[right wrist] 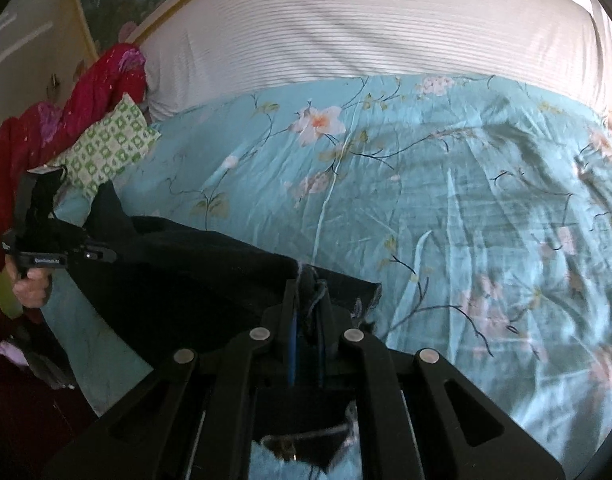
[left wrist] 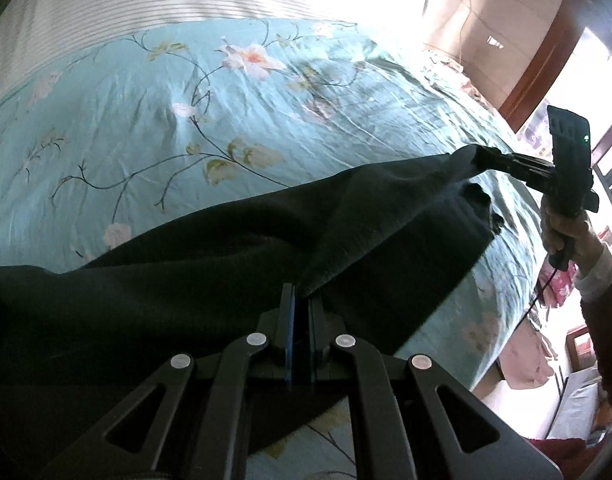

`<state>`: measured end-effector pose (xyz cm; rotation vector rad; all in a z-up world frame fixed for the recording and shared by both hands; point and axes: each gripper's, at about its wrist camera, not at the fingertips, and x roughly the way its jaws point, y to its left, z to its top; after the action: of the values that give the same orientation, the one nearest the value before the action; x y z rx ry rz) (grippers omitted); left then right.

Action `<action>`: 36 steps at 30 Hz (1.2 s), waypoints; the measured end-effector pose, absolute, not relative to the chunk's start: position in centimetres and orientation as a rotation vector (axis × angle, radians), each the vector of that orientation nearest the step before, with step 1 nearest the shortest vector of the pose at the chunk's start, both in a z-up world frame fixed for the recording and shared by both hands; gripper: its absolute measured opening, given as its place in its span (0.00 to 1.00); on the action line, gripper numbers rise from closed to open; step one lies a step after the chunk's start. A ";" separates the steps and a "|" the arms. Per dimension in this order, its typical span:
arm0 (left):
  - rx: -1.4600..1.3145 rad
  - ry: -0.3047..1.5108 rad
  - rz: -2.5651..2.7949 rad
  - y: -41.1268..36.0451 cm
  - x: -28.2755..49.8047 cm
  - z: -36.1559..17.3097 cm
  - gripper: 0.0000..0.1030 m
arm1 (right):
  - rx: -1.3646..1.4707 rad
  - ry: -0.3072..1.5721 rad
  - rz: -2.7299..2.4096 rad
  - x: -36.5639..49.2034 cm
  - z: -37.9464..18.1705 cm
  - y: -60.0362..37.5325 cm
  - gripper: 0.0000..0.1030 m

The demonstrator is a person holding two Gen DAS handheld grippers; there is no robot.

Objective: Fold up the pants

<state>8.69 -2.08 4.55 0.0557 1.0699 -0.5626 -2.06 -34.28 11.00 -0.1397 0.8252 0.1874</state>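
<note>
Both grippers, left (left wrist: 302, 300) and right (right wrist: 308, 292), pinch the dark pants (left wrist: 210, 264) lifted above the bed (left wrist: 146, 120). The cloth sags, soft, limp; edge grips look best.

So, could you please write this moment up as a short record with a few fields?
surface: bed with a teal floral sheet
garment: dark pants, lifted at two points, slack between them, draped over the sheet
left gripper: shut on a fold of the pants
right gripper: shut on a frayed edge of the pants
behind: white striped bedding
beside: green patterned pillow, red quilt
fold status: not yet laid flat
</note>
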 end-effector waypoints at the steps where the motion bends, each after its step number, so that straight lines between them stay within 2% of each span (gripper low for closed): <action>1: 0.052 1.071 -0.566 -2.1 8.4 4.5 0.03 | -0.143 0.827 0.183 -2.4 11.0 -34.3 0.08; 16: 0.048 1.136 -0.592 -3.0 5.2 1.0 0.04 | -0.221 0.944 0.059 -5.4 7.0 -34.8 0.07; 22: 0.023 1.173 -0.595 -2.5 4.9 -0.2 0.08 | -0.222 0.957 0.038 -6.5 6.8 -34.5 0.07; 26: 0.015 1.169 -0.581 -2.1 4.3 0.0 0.14 | -0.256 0.970 -0.003 -7.0 6.9 -33.7 0.07; 29: -0.007 1.175 -0.572 -1.5 3.8 0.3 0.29 | -0.286 0.986 -0.054 -7.5 7.0 -33.1 0.10; 32: -0.054 1.171 -0.546 -0.4 3.0 0.9 0.39 | -0.253 0.967 -0.075 -8.5 7.9 -33.1 0.32; 33: -0.067 1.172 -0.535 0.1 2.8 1.0 0.44 | -0.241 0.951 -0.079 -8.9 8.3 -33.0 0.47; 34: -0.082 1.172 -0.521 0.7 2.5 1.1 0.46 | -0.231 0.930 -0.084 -9.2 8.7 -32.8 0.58; 36: -0.124 1.167 -0.488 2.3 2.0 1.4 0.47 | -0.192 0.886 -0.061 -9.8 9.5 -32.3 0.59</action>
<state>1.97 2.27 1.44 -0.1237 1.1672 -0.4876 -9.76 -32.35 9.51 -0.1918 0.8859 -0.0611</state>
